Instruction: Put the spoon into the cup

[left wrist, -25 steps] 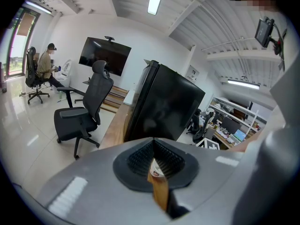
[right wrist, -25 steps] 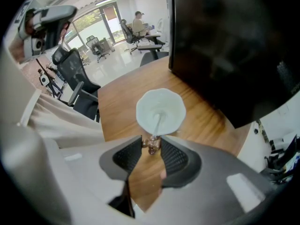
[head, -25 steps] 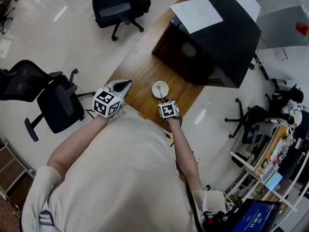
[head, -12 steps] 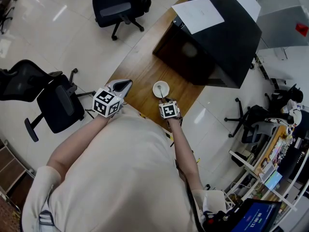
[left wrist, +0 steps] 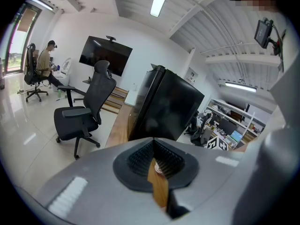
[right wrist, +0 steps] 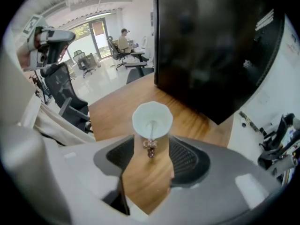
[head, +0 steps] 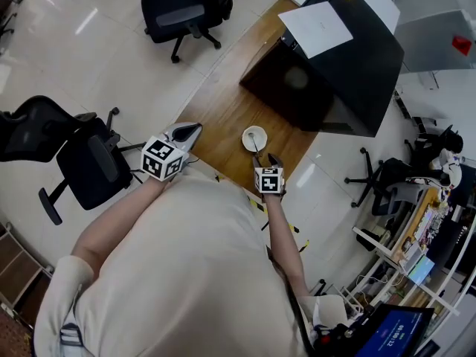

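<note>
A white cup [head: 253,137] stands on the wooden table [head: 223,117] near its front edge. The spoon [head: 256,146] stands in it; its thin handle leans toward me and ends in a small ornament [right wrist: 150,146]. My right gripper [head: 267,162] hangs just behind and above the cup [right wrist: 152,121] and points steeply down. Its jaws are opening, and the handle's end shows between them without touching the pads [right wrist: 187,158]. My left gripper [head: 189,133] hovers at the table's left edge. Its jaws are closed to a thin slit with nothing in them.
A big black box [head: 335,65] with white papers [head: 320,24] on top fills the far half of the table, close behind the cup. Black office chairs [head: 182,10] stand on the shiny floor at the left. More chairs and shelves [head: 416,222] are at the right.
My right gripper has let go of the spoon, opened its jaws and drawn back from the cup. The spoon stays in the cup. The left gripper has barely shifted.
</note>
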